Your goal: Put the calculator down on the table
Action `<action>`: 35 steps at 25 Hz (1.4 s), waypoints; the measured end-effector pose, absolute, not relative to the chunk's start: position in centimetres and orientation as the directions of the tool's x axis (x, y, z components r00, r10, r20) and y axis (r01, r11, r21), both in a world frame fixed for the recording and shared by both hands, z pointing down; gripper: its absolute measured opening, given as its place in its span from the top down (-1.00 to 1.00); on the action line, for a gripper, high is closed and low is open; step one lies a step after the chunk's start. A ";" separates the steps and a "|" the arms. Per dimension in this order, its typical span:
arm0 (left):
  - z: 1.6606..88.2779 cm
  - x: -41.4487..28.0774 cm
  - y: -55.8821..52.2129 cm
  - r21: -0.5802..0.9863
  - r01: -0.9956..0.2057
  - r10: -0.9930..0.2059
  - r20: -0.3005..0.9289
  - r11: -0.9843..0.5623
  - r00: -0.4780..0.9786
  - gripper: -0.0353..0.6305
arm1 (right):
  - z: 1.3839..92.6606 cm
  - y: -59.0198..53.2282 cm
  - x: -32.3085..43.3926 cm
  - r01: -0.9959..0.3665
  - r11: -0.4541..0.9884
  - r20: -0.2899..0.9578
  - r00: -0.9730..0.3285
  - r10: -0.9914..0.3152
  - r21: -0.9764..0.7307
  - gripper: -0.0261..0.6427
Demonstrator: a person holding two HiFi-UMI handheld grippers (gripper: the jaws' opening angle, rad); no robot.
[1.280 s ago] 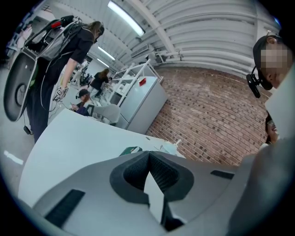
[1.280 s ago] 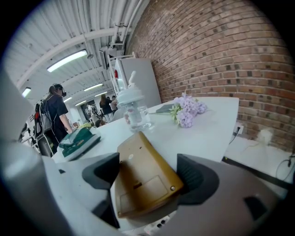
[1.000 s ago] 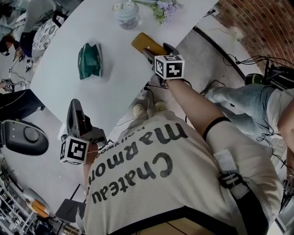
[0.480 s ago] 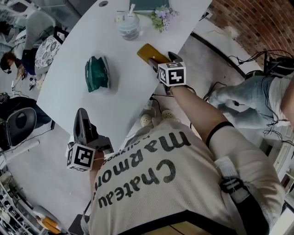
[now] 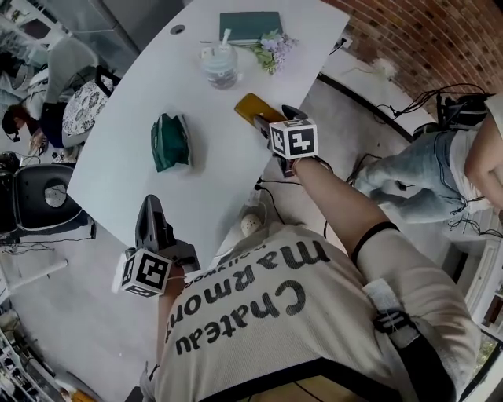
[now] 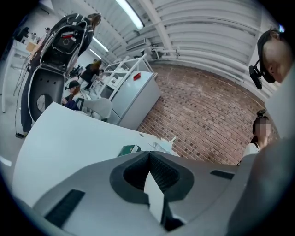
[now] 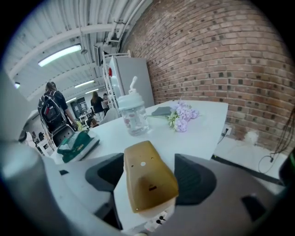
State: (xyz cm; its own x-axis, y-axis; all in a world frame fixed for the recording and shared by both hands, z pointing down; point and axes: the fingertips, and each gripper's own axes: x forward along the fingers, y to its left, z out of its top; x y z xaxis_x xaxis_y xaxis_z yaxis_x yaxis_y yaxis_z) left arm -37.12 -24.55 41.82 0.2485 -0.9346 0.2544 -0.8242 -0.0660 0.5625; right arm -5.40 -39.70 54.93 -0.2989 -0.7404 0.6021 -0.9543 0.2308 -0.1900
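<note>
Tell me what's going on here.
A person stands at a white table with a hand-held gripper in each hand. The right hand-held gripper has a tan calculator between its jaws, back up, seemingly resting at the table's near edge. The jaws have just been closing in, but a gap shows beside one pad. The left hand-held gripper is shut and empty, off the table's near side.

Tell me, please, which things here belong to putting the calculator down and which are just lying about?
Belongs to the job: calculator, lying between the jaws of the right gripper, which have just been closing; table.
Just lying about: green packet, clear bottle, purple flowers, teal notebook.
</note>
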 end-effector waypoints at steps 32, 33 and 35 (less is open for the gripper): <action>32.7 -16.9 -13.9 0.459 -0.864 -0.965 0.050 -0.207 0.257 0.89 | 32.4 -22.0 3.3 -0.708 0.527 0.072 -0.626 -0.776 -0.470 0.92; 32.5 -16.4 -13.3 0.451 -0.868 -0.966 0.046 -0.207 0.254 0.89 | 32.1 -21.4 3.8 -0.712 0.535 0.068 -0.627 -0.776 -0.454 0.92; 32.1 -15.5 -12.0 0.440 -0.874 -0.969 0.035 -0.205 0.245 0.89 | 31.9 -20.3 4.7 -0.724 0.547 0.067 -0.626 -0.777 -0.421 0.92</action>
